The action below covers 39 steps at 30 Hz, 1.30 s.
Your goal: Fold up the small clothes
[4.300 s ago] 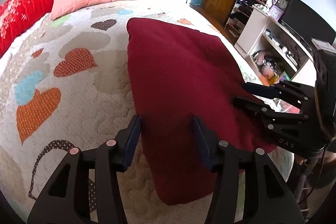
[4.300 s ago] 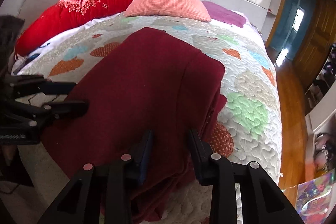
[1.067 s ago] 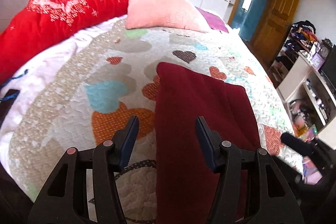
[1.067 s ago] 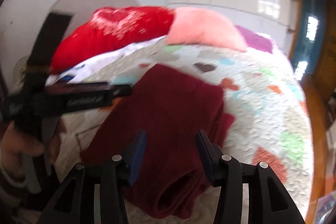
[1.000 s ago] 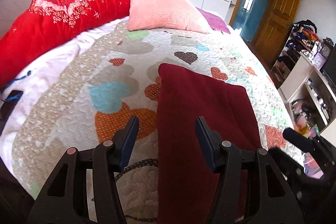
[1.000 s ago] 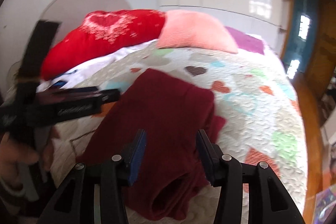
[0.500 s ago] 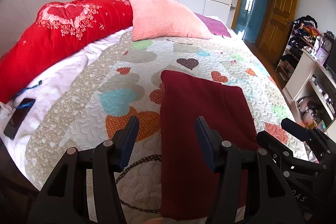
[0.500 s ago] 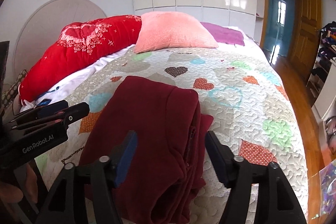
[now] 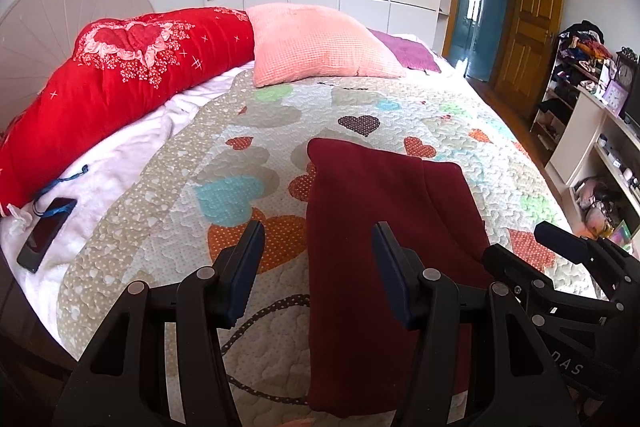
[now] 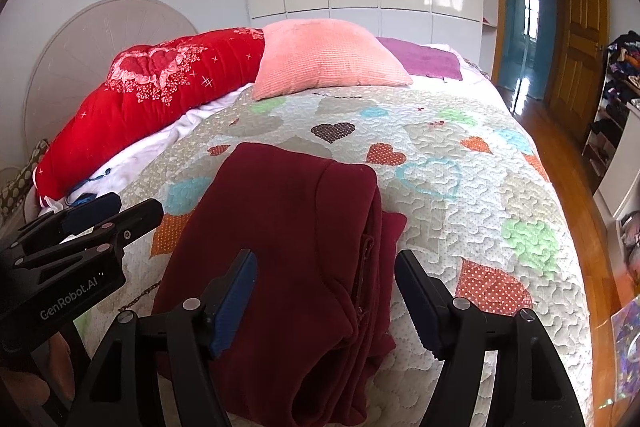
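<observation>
A dark red folded garment [image 9: 380, 211] lies flat on the heart-patterned quilt [image 9: 240, 187], near the bed's front edge. My left gripper [image 9: 318, 231] hovers above the garment's left edge, open, with nothing between its blue-padded fingers. My right gripper [image 10: 325, 257] hangs open and wide over the garment [image 10: 280, 211], above its layered right side, gripping nothing. In the left wrist view the right gripper [image 9: 514, 241] shows at the right. In the right wrist view the left gripper [image 10: 136, 205] shows at the left, with a person's hand [image 10: 24, 387] under it.
A red bolster [image 9: 120, 75], a pink pillow [image 9: 316, 43] and a purple cloth [image 9: 404, 51] lie at the head of the bed. A phone [image 9: 44, 239] rests on the white sheet at the left. Cluttered shelves [image 9: 592, 131] and wooden floor [image 10: 568, 163] flank the bed's right side.
Both grippers have drawn back and risen from the garment, so more of the bed shows. The right gripper's jaws have widened. The garment lies where it was.
</observation>
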### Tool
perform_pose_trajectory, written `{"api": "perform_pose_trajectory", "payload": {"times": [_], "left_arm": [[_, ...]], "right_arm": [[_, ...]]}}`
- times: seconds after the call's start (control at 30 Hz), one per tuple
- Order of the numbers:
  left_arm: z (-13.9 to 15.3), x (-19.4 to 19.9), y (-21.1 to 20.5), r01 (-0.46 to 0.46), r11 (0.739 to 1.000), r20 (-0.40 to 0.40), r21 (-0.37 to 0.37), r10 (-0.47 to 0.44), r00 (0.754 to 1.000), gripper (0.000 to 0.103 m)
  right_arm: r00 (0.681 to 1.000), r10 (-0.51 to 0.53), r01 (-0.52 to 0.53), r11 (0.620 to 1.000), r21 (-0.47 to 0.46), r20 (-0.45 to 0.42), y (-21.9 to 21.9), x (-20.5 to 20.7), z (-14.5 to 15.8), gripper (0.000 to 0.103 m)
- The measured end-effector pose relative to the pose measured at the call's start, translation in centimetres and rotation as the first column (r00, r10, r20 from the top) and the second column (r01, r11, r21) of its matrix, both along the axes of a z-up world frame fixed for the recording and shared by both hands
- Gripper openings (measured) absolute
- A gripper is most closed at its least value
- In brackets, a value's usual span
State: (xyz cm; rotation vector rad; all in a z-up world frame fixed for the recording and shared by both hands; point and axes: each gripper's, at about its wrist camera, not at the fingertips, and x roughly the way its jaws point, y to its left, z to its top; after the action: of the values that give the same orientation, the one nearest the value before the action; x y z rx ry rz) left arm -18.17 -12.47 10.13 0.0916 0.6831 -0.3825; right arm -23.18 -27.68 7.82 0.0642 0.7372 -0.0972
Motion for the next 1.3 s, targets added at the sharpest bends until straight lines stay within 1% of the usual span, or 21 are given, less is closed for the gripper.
{"api": "perform_pose_trajectory", "payload": {"times": [0.33,1.3], "left_arm": [[-0.2,0.0,-0.4,-0.003,1.000,0.006,0.015,0.003,1.000,0.056],[-0.8,0.2,-0.6,-0.009,1.000,0.009,0.027,0.009,1.000,0.056]], "right_arm": [[1.000,-0.003,0.003,1.000,0.005,-0.010,0.0,0.3,-0.3,0.070],[0.999,0.006,-0.004,1.000,0.030,-0.041,-0.3,1.1,-1.4,0.070]]}}
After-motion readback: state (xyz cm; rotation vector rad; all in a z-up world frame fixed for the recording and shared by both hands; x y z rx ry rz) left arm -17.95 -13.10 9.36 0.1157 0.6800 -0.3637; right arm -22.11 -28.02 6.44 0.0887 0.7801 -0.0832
